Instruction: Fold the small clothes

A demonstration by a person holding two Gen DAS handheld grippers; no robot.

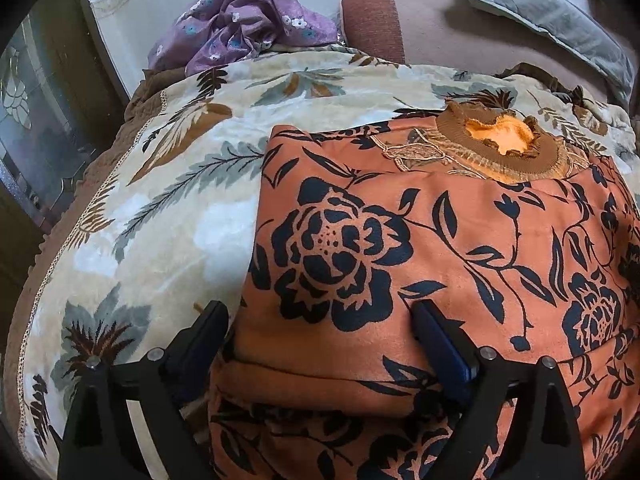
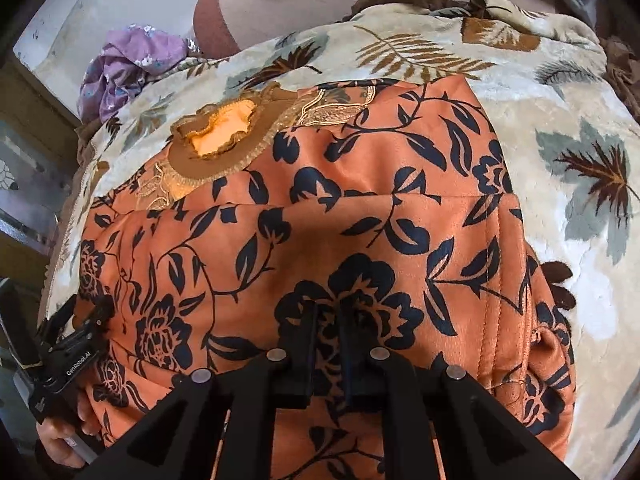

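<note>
Fingers of the right gripper (image 2: 327, 322) are seen clenched on a pinch of the orange floral garment (image 2: 320, 240) near its lower hem; those of the left gripper (image 1: 320, 330) stand released and wide, one (image 1: 440, 340) pressing on the cloth, the other (image 1: 208, 328) just off its left edge over the leaf-patterned blanket (image 1: 160, 200). The garment is found spread on that blanket, sides already turned in, its brown collar (image 1: 500, 152) at the far end. A lower-hem fold toward the collar is judged to be the step in hand. It is recommended that the left fingers be closed on the matching hem corner first, so both corners are lifted level and the fold lands square. The purple cloth (image 1: 244, 24) lies well apart and is not concerned.
</note>
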